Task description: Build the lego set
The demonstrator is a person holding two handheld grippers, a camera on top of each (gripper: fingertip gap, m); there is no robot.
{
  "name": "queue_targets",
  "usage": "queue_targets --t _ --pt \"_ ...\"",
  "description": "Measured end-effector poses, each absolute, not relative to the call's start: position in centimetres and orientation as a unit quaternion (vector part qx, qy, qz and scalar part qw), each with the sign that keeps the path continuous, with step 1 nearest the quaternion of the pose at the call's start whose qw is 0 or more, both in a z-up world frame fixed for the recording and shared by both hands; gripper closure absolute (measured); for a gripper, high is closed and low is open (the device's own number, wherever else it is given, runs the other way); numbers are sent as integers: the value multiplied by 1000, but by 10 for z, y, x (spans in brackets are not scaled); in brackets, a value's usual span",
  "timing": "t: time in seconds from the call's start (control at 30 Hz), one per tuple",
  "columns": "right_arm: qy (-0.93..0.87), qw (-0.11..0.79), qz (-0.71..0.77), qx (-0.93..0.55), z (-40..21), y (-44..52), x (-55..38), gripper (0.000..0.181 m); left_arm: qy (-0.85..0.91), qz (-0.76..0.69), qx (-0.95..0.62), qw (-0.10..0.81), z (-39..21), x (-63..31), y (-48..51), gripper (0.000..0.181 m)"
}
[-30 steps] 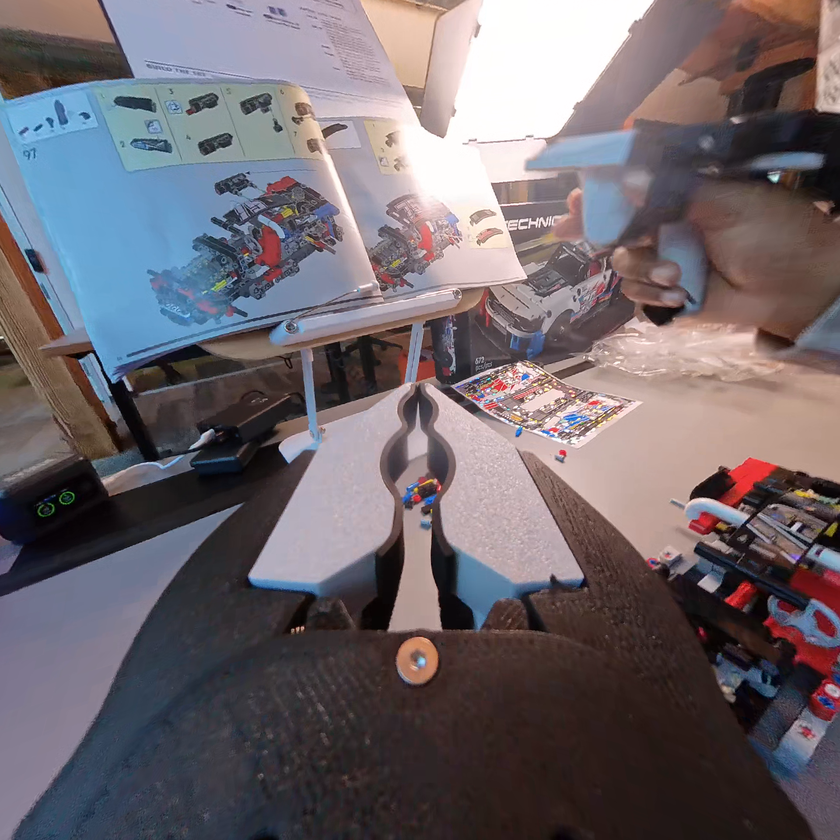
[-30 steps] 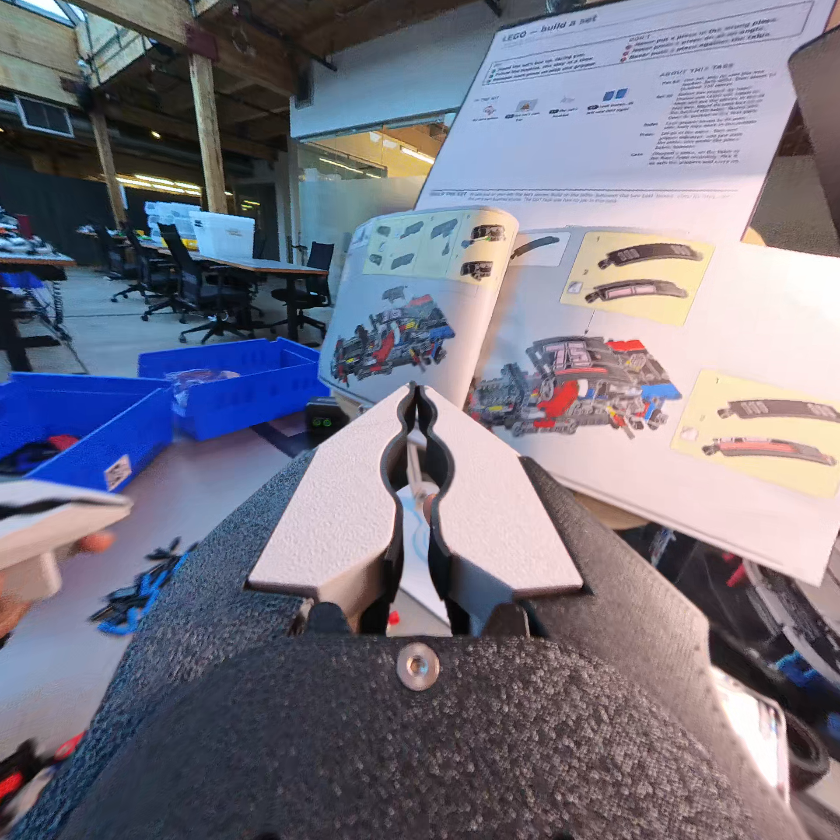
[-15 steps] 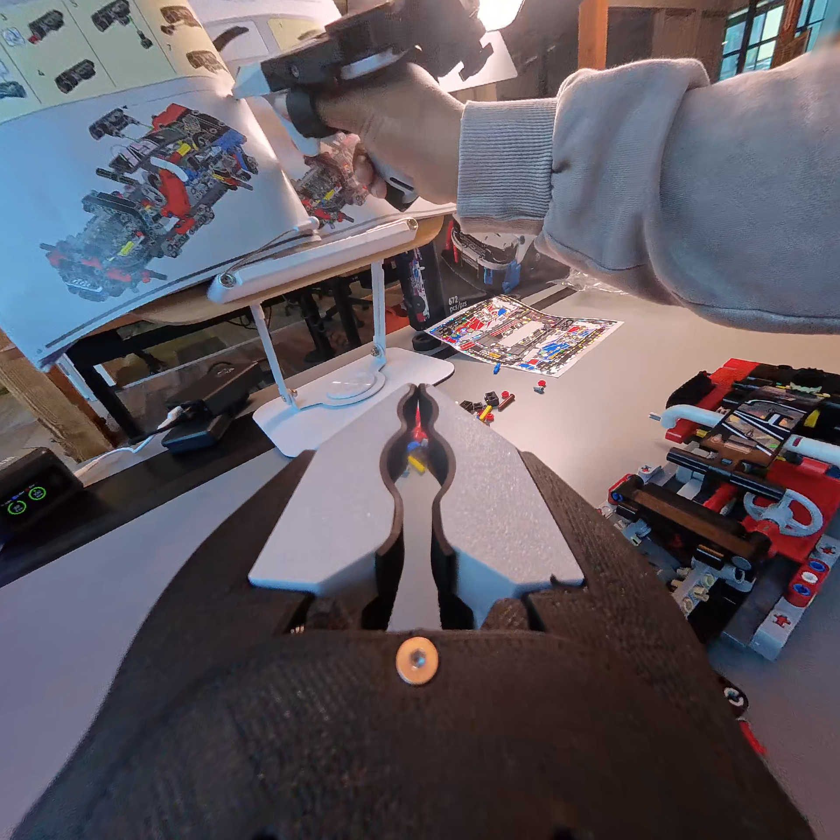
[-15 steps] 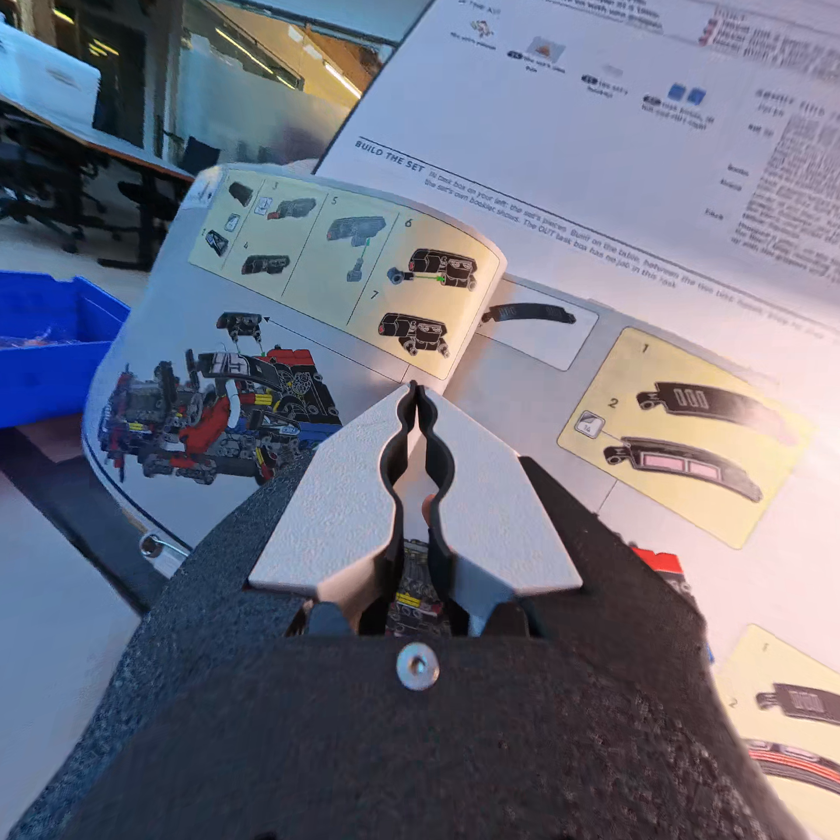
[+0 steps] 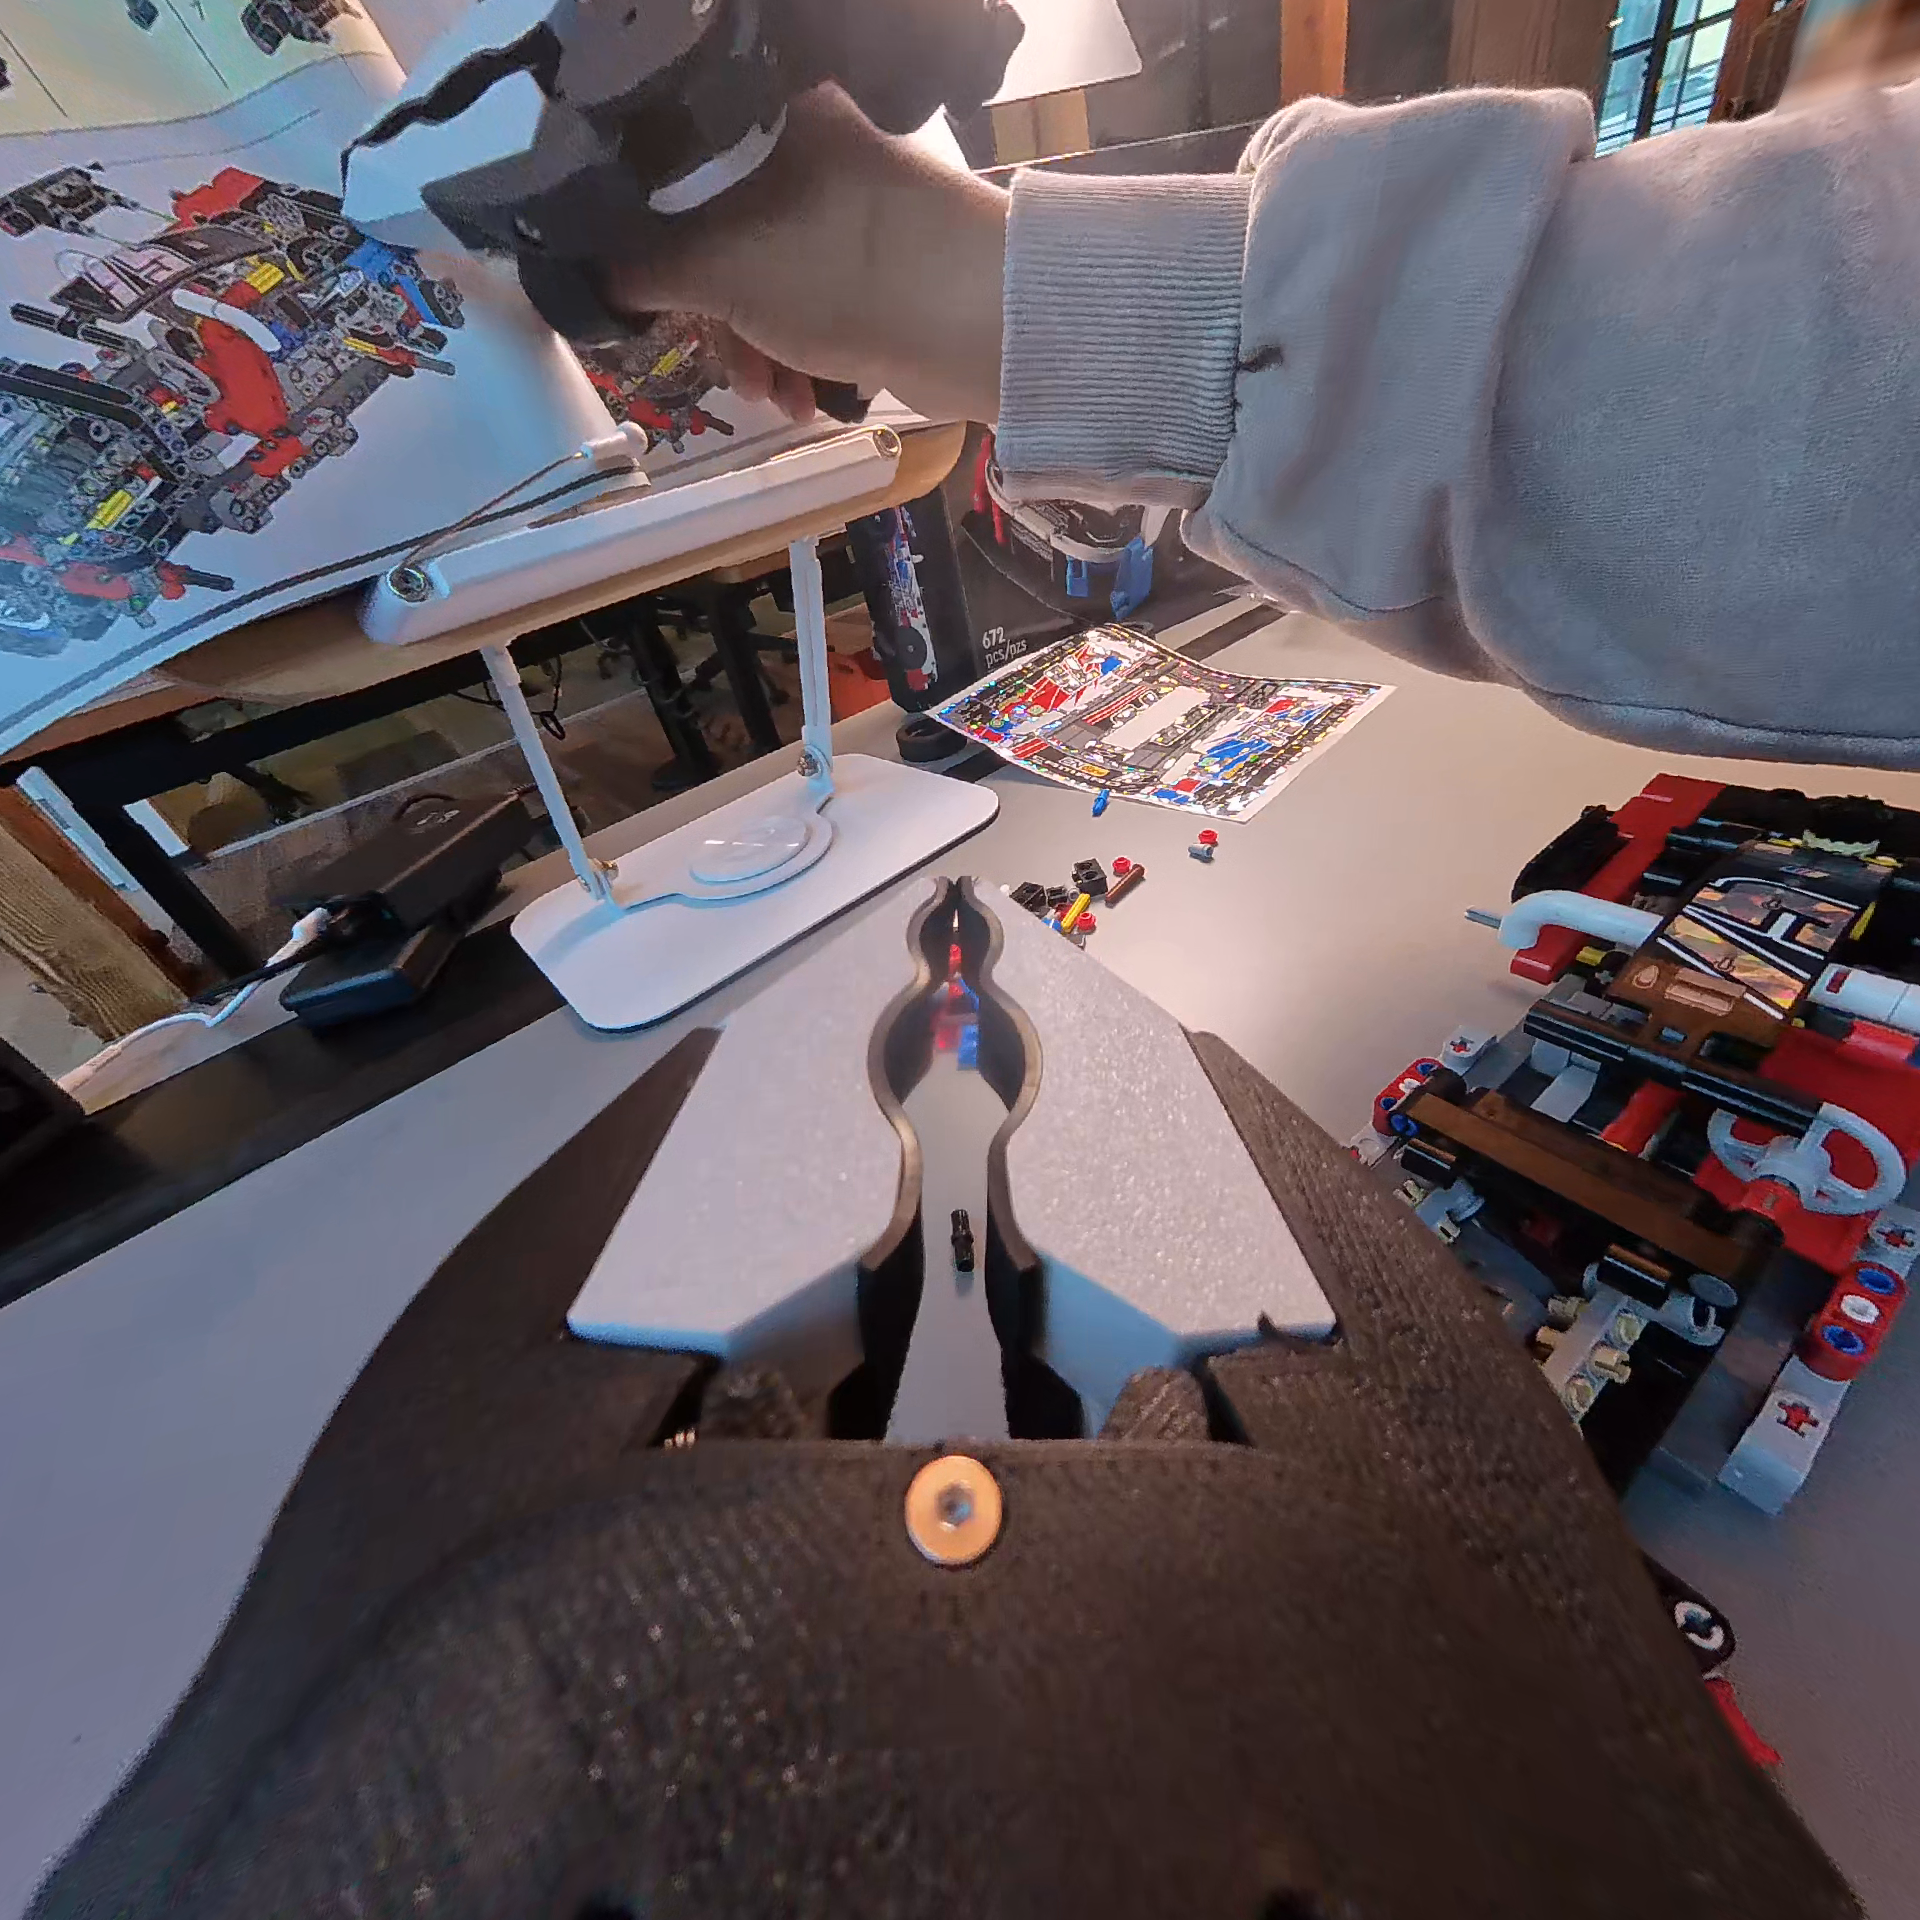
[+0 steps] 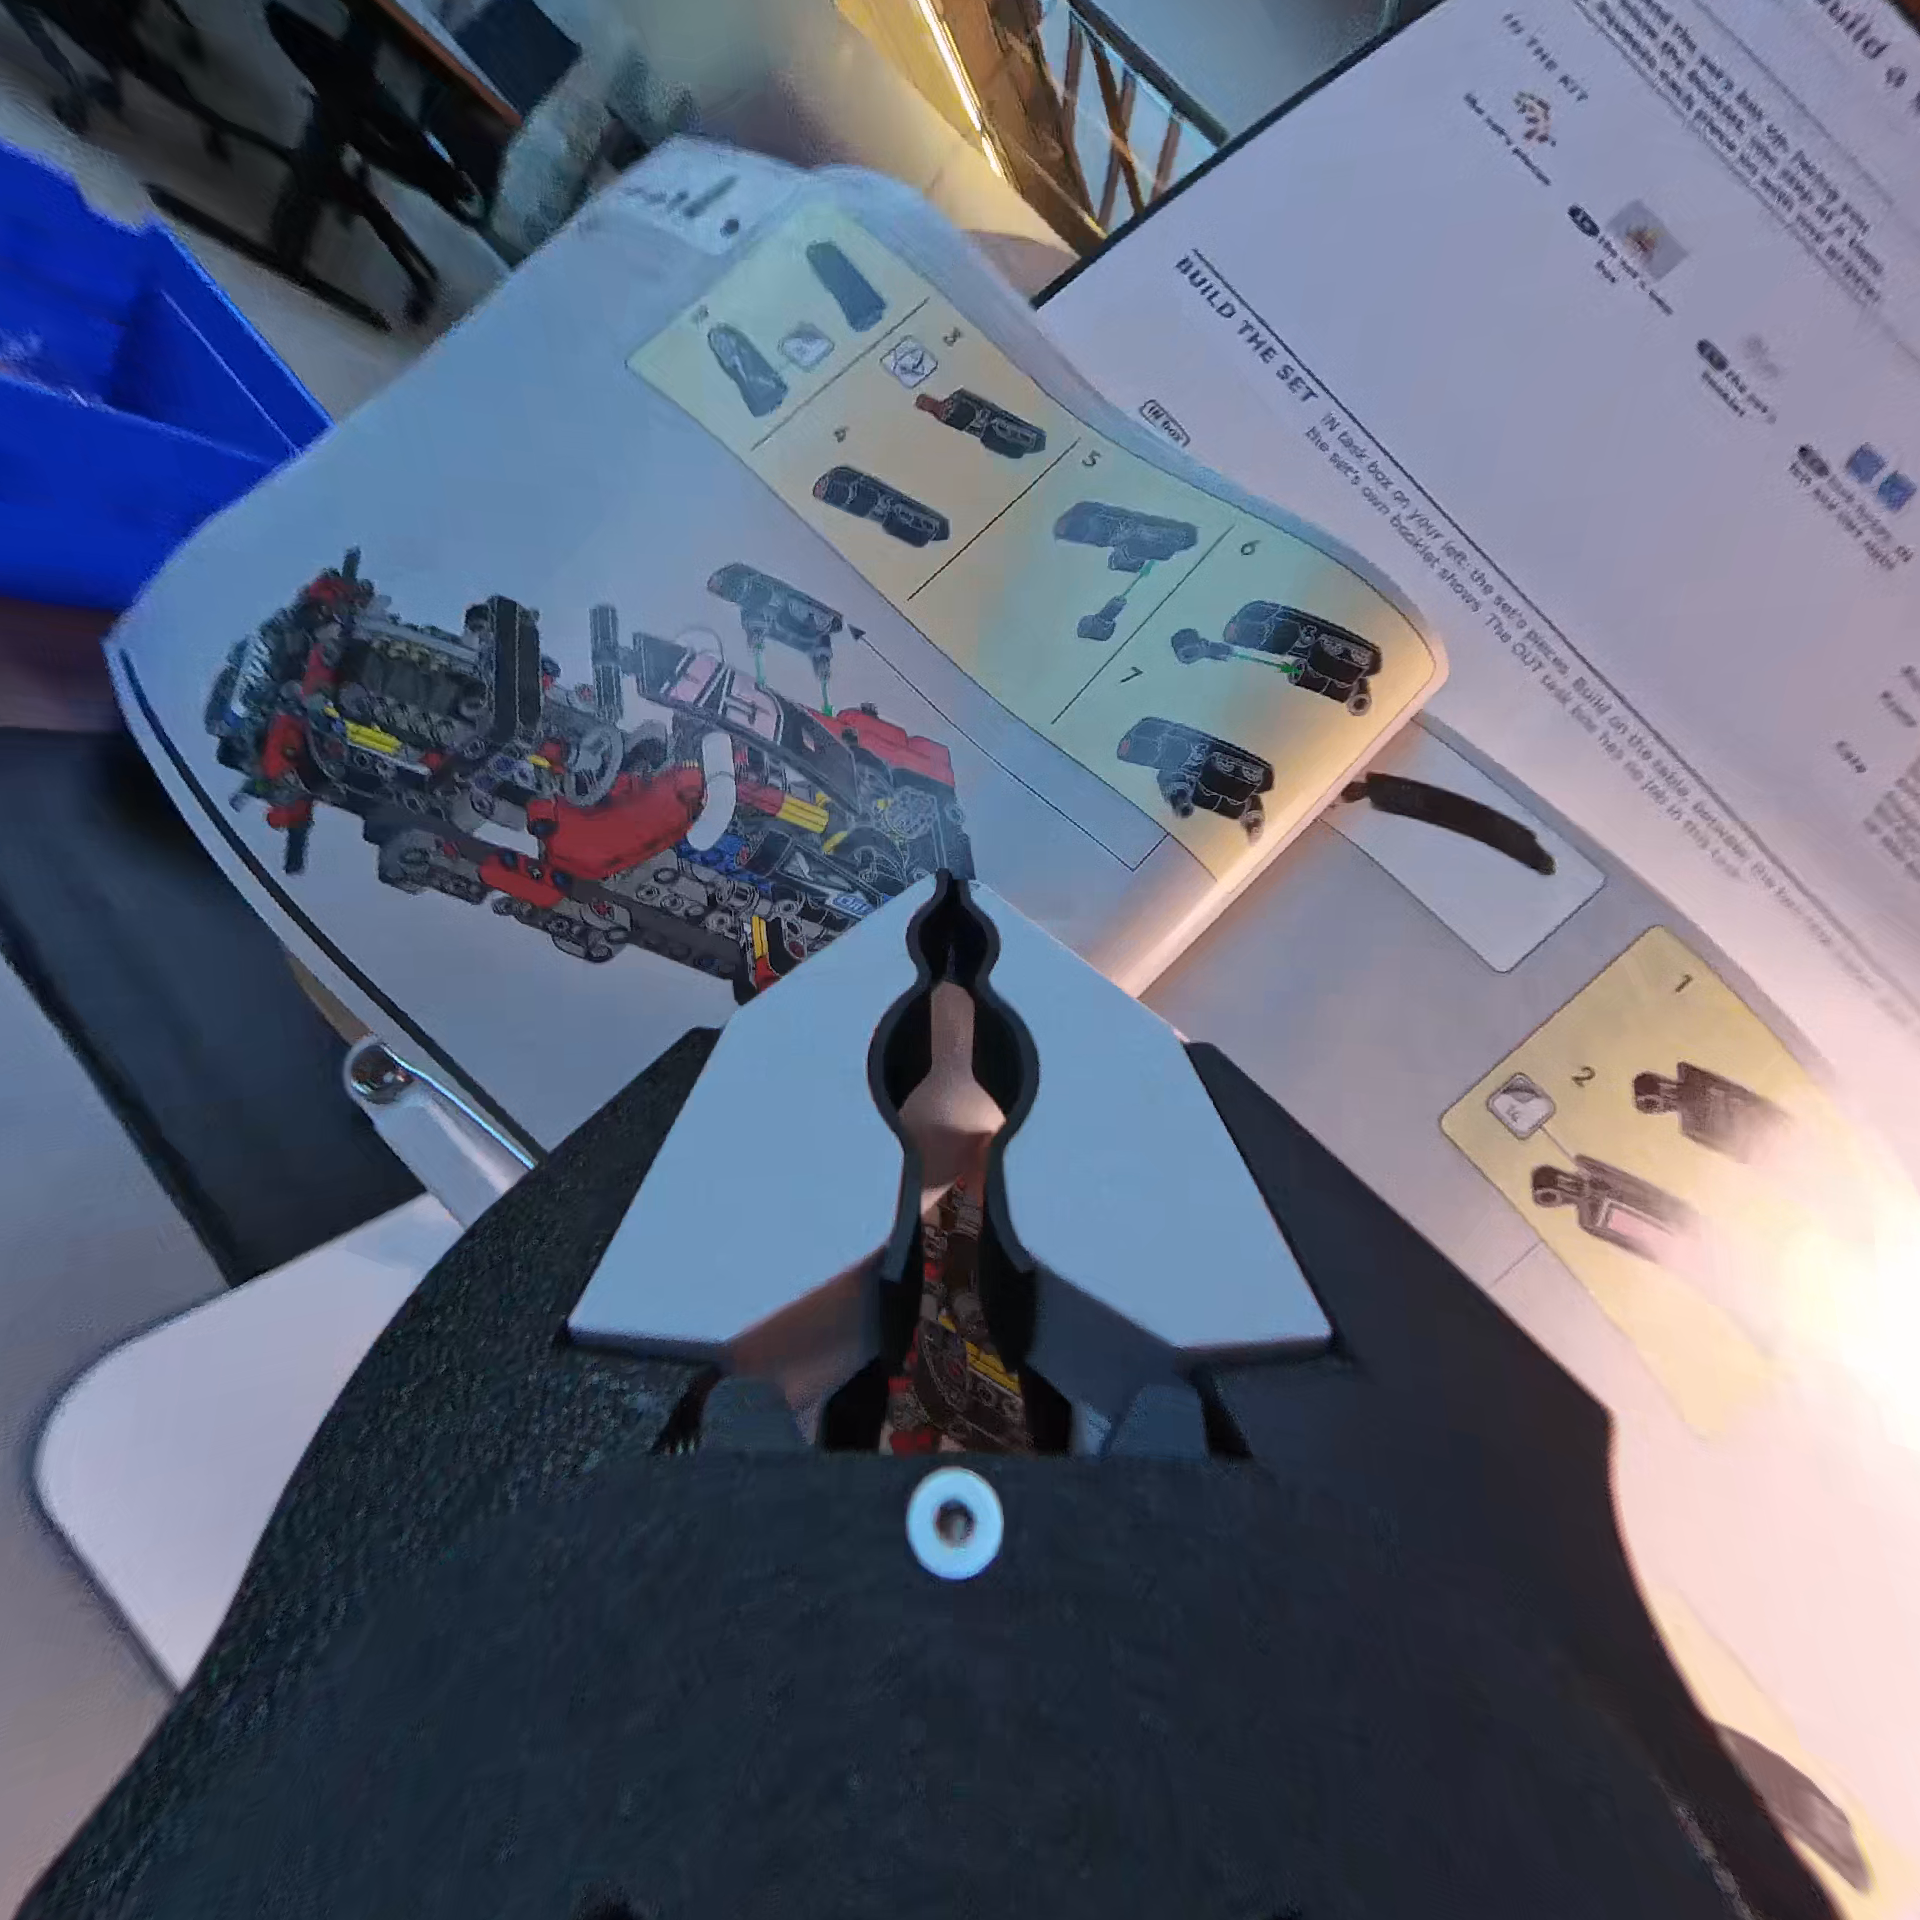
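The open instruction booklet (image 6: 582, 540) rests on a white book stand (image 5: 748, 873). My right gripper (image 6: 951, 896) is shut, its tips against the lower booklet near the fold. It also shows in the left wrist view (image 5: 374, 177), held by a hand in a grey sleeve. My left gripper (image 5: 954, 896) is shut and empty, low over the grey table. Loose small pieces (image 5: 1081, 896) lie just beyond its tips. A small black pin (image 5: 961, 1242) shows through the gap between the fingers. The partly built red and black car (image 5: 1714, 1091) lies to the right.
A sticker sheet (image 5: 1153, 717) lies on the table behind the loose pieces. A printed sheet (image 6: 1558, 416) stands behind the booklet. A blue bin (image 6: 104, 416) is far left. Black power units and cables (image 5: 384, 914) lie off the table's left edge.
My right gripper has closed in on the booklet and rolled, and now touches the page. My left gripper has dropped lower and nearer the stand base and loose pieces.
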State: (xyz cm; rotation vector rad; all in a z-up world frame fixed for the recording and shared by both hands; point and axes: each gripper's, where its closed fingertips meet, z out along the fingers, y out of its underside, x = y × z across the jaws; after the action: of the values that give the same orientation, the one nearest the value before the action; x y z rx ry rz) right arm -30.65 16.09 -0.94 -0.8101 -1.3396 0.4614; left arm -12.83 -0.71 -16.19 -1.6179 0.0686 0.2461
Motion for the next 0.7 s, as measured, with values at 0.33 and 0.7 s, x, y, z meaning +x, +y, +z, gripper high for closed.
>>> queue_targets --t 0.33,0.7 --pt "-440 623 411 -499 57 227 -292 181 36 100 -716 690 -158 -129 -9 181" --pt "-447 633 379 -506 57 230 -292 181 54 88 -708 699 -153 -119 -16 181"
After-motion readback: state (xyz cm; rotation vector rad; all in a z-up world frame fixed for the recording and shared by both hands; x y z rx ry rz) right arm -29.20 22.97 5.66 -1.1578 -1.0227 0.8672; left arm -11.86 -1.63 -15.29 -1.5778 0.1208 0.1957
